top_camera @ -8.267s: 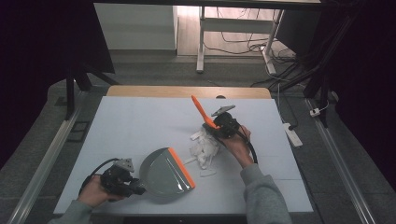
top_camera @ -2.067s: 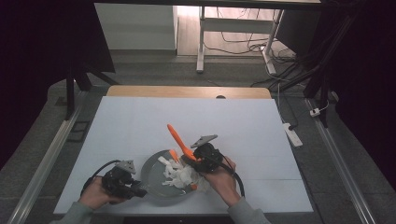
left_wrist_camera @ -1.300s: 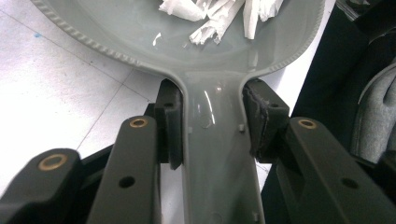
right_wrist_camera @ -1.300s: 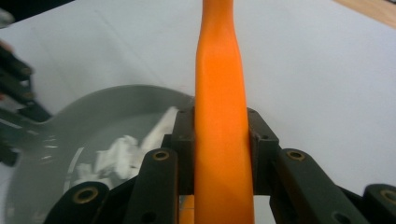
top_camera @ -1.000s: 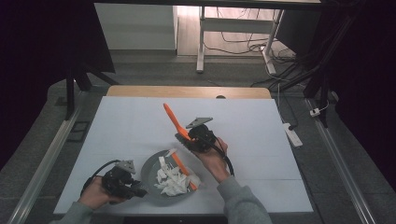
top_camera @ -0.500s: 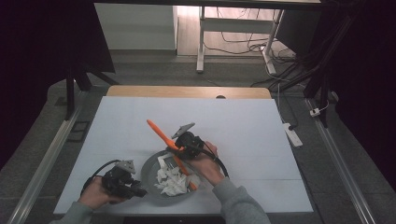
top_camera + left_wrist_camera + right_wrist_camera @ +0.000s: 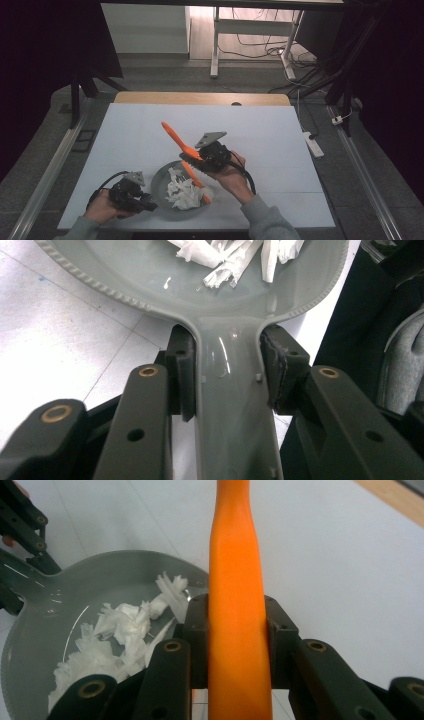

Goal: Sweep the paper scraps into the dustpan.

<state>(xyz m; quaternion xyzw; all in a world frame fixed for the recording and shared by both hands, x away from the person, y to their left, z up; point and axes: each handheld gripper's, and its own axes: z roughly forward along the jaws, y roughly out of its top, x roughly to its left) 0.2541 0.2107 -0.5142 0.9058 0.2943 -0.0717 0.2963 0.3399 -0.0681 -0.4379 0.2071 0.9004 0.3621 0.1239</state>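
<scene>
1. Gripping the grey dustpan point(image 7: 165, 192) by its handle, the left tool point(image 7: 131, 192) sits near the front edge of the white counter point(image 7: 280, 130); in the left gripper view its two black pads press on either side of the dustpan's handle point(image 7: 227, 405) — clamped firmly on it.
2. Holding the orange brush point(image 7: 181, 145), the right tool point(image 7: 212, 152) hangs above the far right rim of the dustpan; in the right gripper view the orange handle point(image 7: 237, 610) runs straight up between the jaws, which are closed on it from both sides.
3. From the high view the brush's handle slants up and away toward the far left, while its lower orange part reaches down across the pan's right side.
4. White shredded paper scraps point(image 7: 186, 192) lie heaped inside the dustpan's bowl — seen in the right gripper view as a loose pile point(image 7: 117, 640) on the grey floor of the pan; a few strips point(image 7: 235, 260) show at the top of the left gripper view.
5. The dustpan rests flat on the counter, its handle pointing toward the person's left hand point(image 7: 102, 210); the right hand point(image 7: 232, 175) wraps the right tool just beside the pan.
</scene>
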